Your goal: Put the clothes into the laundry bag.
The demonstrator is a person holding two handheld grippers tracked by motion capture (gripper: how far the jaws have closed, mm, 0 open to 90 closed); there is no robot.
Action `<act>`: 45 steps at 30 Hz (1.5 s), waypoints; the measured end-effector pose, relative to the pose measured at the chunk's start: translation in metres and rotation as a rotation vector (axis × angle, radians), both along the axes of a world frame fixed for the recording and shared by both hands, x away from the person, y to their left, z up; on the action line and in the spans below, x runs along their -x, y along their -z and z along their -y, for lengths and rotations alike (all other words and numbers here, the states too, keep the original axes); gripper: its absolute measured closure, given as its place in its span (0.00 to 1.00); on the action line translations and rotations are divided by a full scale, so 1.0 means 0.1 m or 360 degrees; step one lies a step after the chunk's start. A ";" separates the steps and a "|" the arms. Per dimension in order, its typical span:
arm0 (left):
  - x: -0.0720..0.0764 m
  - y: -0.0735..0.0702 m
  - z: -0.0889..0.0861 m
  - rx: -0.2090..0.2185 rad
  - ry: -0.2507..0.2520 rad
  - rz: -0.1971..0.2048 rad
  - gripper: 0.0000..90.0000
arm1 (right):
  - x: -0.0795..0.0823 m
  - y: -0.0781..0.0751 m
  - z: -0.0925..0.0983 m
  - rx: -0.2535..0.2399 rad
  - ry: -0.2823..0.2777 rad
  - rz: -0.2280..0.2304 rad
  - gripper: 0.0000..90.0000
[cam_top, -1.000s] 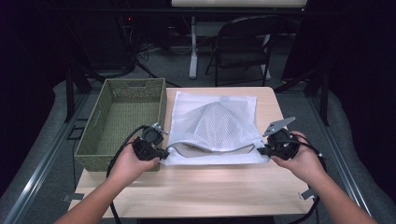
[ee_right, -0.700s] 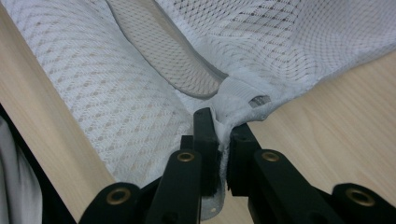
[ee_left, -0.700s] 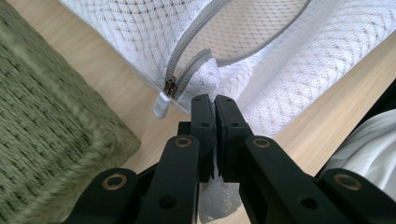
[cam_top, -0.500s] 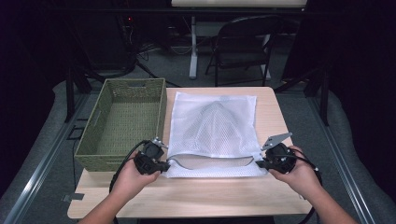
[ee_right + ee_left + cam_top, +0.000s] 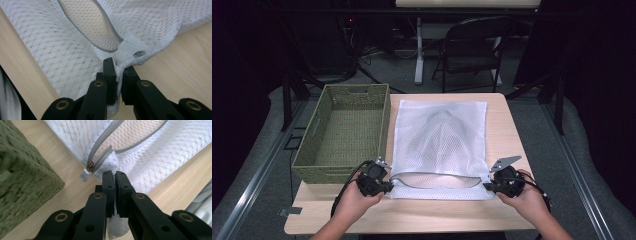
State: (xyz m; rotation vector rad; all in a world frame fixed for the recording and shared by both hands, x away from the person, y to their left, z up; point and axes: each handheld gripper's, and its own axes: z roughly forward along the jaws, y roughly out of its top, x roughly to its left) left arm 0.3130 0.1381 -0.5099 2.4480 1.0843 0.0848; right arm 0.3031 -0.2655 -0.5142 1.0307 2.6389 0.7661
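White mesh bag [image 5: 439,145] flat on counter [image 5: 507,130]; left hand-held gripper [image 5: 388,186] clenched on its 7 o'clock corner, right hand-held gripper [image 5: 486,186] on 5 o'clock corner; basket [image 5: 343,131] at 9.

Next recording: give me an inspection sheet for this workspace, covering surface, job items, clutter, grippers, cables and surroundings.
Surface: light wooden table, bare along its near edge.
Job's things: white mesh laundry bag lies flat, something bulky inside; its grey zipper is open at the near edge.
Clutter: green woven basket left of the bag, looks empty.
Grippers: left gripper shut on the bag's near left corner; right gripper shut on its near right corner.
Cables: black cable loops from the left gripper.
Surroundings: folding chair behind the table, dark room.
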 end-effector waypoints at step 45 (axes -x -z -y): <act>0.14 0.16 -0.10 0.0073 -0.0072 0.0065 0.46 | 0.21 0.11 -0.01 -0.0035 0.0131 0.0026 0.43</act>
